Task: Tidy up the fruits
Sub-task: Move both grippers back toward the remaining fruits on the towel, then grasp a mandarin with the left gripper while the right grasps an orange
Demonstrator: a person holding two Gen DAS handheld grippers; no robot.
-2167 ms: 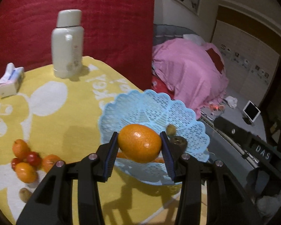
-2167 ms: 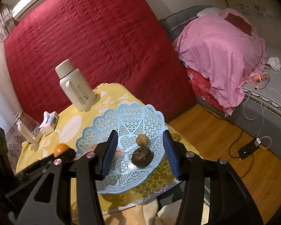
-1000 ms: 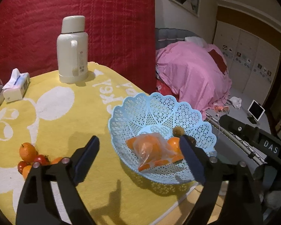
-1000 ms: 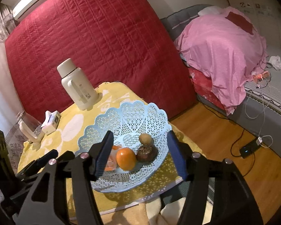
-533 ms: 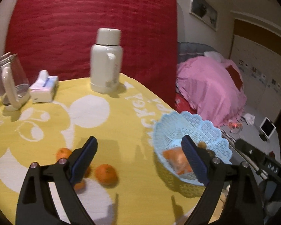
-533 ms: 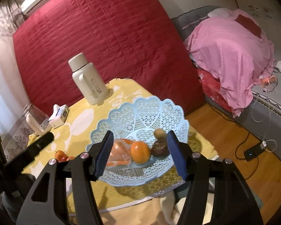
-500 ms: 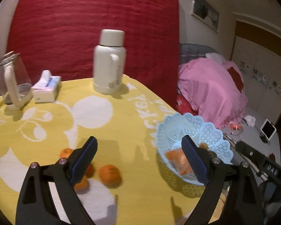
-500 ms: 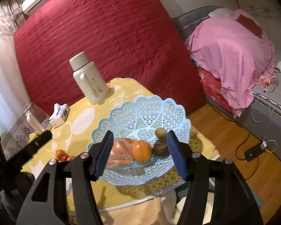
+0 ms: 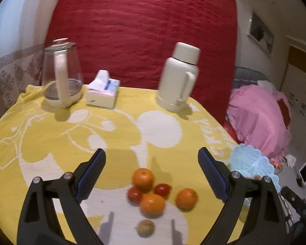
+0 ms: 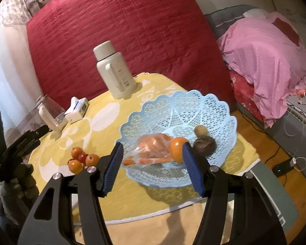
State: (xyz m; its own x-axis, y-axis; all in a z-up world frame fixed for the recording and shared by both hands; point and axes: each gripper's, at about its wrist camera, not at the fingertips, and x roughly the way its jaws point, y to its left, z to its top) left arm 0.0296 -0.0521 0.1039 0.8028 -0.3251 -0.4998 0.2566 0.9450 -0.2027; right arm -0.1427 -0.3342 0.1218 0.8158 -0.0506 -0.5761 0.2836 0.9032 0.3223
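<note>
The left claw (image 9: 151, 172) hung agape over the fruits (image 9: 152, 194), empty; the right claw (image 10: 153, 166) gaped above the basket (image 10: 224, 126). Closing on that tight cluster risked scattering neighbours off the table.

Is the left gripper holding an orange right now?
No, the left gripper is open and empty, hanging above the loose oranges on the yellow cloth.

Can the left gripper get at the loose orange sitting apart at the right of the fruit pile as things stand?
Probably yes. The left gripper is open and empty above the pile, and the orange sits slightly apart from the others, with bare cloth around most of it.
</note>
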